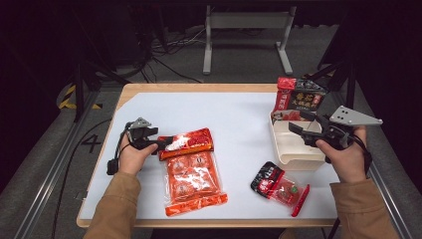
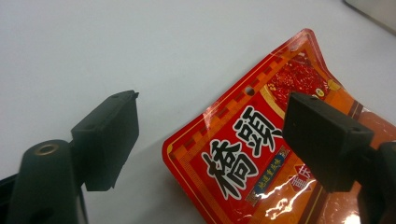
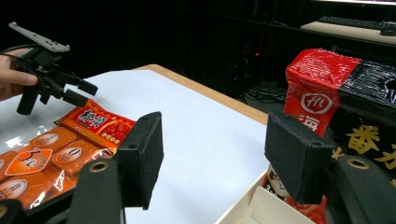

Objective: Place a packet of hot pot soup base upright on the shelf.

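Note:
A red seasoning pouch (image 1: 191, 142) with black characters lies flat on the white table top, left of centre. My left gripper (image 1: 166, 143) is low at the pouch's left end. In the left gripper view it (image 2: 212, 135) stands open, its jaws astride the pouch's corner (image 2: 261, 154), and the pads do not press on it. My right gripper (image 1: 300, 122) hovers open over a white box (image 1: 298, 157) at the right. Nothing sits between its jaws (image 3: 219, 158). A red and black bag (image 3: 327, 93) stands in the box's far end.
A large orange multi-pack (image 1: 194, 181) lies just in front of the red pouch, partly under it. A small red and black packet (image 1: 278, 186) lies near the front edge, left of the box. The table's wooden rim (image 1: 199, 86) borders the white sheet.

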`<action>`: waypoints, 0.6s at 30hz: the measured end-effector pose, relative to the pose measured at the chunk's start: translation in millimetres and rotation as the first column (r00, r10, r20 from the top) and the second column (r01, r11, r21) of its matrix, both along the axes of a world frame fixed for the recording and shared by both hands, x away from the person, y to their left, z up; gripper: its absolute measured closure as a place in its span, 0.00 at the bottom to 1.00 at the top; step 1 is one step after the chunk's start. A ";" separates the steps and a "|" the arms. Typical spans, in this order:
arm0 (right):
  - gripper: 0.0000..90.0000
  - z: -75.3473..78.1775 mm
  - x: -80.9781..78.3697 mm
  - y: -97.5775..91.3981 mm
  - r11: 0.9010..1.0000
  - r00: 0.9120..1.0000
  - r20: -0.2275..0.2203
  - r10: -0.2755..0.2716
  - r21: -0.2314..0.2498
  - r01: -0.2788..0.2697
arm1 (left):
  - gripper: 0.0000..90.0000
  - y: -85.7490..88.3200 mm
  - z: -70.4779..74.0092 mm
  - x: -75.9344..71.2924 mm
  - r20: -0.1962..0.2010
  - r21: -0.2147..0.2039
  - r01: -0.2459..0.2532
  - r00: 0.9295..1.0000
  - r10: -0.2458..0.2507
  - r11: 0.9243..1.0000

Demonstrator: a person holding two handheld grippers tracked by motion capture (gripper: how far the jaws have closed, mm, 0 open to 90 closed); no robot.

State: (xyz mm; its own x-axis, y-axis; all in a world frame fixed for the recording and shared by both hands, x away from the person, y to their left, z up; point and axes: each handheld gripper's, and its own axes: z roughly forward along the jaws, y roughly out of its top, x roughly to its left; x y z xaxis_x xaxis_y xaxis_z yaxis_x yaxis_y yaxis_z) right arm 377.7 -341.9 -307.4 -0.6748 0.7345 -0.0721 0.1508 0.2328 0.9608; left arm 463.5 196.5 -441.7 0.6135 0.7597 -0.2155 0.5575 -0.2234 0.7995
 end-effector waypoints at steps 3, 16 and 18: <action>0.42 -0.4 0.1 -0.6 1.000 1.000 0.000 -0.002 0.001 0.002 | 0.25 -0.8 -2.7 1.1 -0.033 0.008 0.010 0.999 -0.010 1.000; 0.42 -1.8 1.3 1.1 1.000 1.000 -0.009 -0.014 -0.015 0.014 | 0.43 0.6 -9.8 -1.2 -0.134 -0.046 0.050 0.989 -0.055 0.998; 0.43 -2.1 1.4 1.1 1.000 1.000 -0.012 -0.012 -0.014 0.011 | 0.46 0.6 -9.9 -1.5 -0.143 -0.043 0.058 0.988 -0.063 0.997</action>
State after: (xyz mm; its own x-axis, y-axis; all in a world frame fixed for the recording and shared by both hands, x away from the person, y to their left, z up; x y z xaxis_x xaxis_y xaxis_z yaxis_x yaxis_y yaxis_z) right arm 379.1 -340.7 -309.4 -0.6672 0.7412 -0.0745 0.1648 0.2444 0.9556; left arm 462.0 197.1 -451.6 0.6185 0.7115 -0.3336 0.6541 -0.2309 0.7203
